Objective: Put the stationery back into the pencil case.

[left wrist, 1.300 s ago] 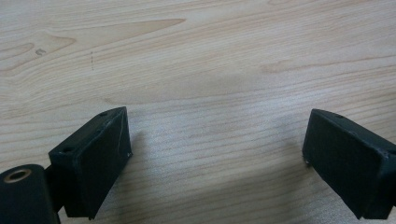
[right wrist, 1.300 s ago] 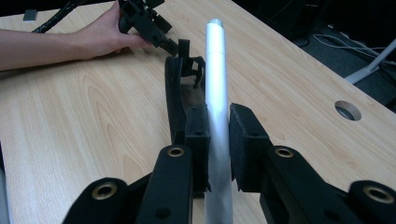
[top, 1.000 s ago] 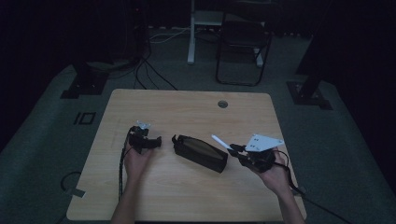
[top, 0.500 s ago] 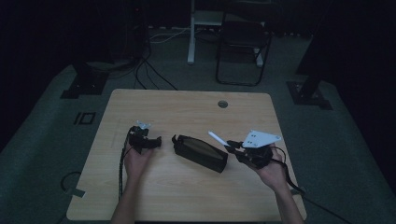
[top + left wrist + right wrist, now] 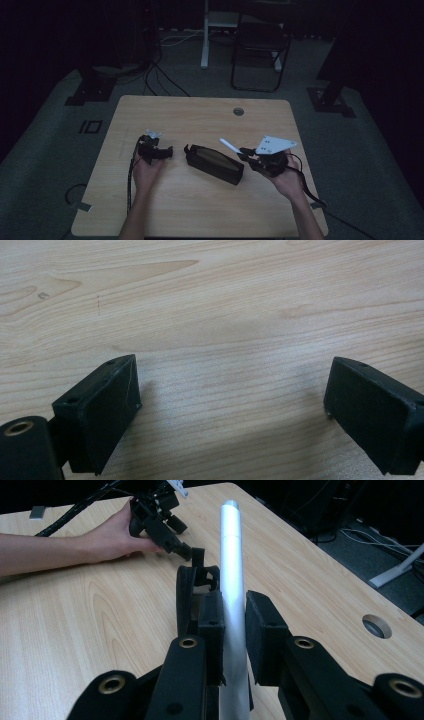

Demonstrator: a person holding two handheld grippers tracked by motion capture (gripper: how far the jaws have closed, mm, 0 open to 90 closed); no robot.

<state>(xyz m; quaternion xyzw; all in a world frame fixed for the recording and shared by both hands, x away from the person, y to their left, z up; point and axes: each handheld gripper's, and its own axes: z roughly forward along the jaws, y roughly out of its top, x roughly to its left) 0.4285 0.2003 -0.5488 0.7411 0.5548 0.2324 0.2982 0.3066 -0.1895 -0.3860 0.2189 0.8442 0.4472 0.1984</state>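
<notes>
A black zip pouch (image 5: 215, 164) lies aslant at the middle of the wooden table (image 5: 200, 115). My right gripper (image 5: 242, 151) hovers just right of it, shut on a white-silver pen (image 5: 228, 145) whose tip points toward the pouch. In the right gripper view the pen (image 5: 230, 555) runs up between the pads of my right gripper (image 5: 235, 602), with the pouch's open end (image 5: 186, 595) just behind. My left gripper (image 5: 162, 151) rests on the table left of the pouch. Its jaws stand wide apart over bare wood in the left gripper view (image 5: 232, 372), holding nothing.
A round cable hole (image 5: 238, 111) sits near the table's far edge. Beyond the table stand a dark chair (image 5: 260, 45) and a white post (image 5: 205, 35), with cables on the floor (image 5: 160, 75). The other hand and its gripper (image 5: 155, 515) show past the pouch.
My right gripper has shifted slightly left and away from the person with the pen, closer to the pouch. The left hand has stayed put.
</notes>
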